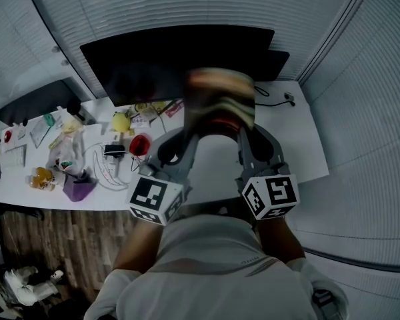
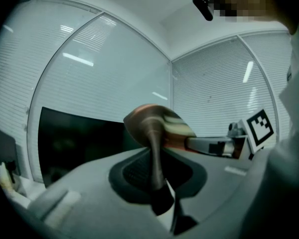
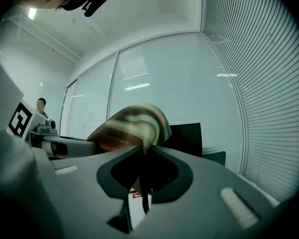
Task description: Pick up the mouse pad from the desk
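The mouse pad [image 1: 220, 101], a floppy sheet with striped brown, cream and red print, hangs in the air above the white desk [image 1: 300, 139], blurred in the head view. My left gripper [image 1: 189, 133] is shut on its left edge and my right gripper [image 1: 244, 132] is shut on its right edge. In the left gripper view the mouse pad [image 2: 154, 128] rises thin-edged from between the pads of the left gripper [image 2: 158, 176], with the right gripper [image 2: 214, 146] beyond it. In the right gripper view the mouse pad [image 3: 134, 126] curls over the right gripper [image 3: 141, 180], and the left gripper [image 3: 65, 146] shows at left.
A dark monitor [image 1: 173, 59] stands at the back of the desk. The desk's left half holds clutter: a yellow object [image 1: 122, 122], a red object [image 1: 140, 144], a purple bag [image 1: 78, 187], cables and packets. Wooden floor [image 1: 60, 239] lies in front of the desk. Blinds cover the windows around.
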The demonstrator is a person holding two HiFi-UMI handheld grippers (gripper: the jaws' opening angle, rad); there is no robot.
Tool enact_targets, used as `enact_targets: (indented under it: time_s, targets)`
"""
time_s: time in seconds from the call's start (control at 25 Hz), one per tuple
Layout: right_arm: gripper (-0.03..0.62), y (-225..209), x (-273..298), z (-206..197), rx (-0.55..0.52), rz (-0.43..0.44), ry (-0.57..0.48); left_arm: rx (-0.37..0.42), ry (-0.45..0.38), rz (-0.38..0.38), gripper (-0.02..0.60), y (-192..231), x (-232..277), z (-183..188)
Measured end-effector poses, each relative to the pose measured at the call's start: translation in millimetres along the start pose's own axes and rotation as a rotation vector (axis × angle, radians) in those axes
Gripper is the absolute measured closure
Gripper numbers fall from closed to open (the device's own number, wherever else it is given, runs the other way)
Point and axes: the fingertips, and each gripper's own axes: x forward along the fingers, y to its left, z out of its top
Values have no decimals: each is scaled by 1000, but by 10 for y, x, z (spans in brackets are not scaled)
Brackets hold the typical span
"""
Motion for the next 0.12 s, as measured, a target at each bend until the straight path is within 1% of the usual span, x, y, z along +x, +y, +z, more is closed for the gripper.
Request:
enact_targets:
  time_s: [0.12]
  targets:
    - [556, -19, 11, -13, 0, 9, 4, -5, 2, 5, 529, 4, 17, -23]
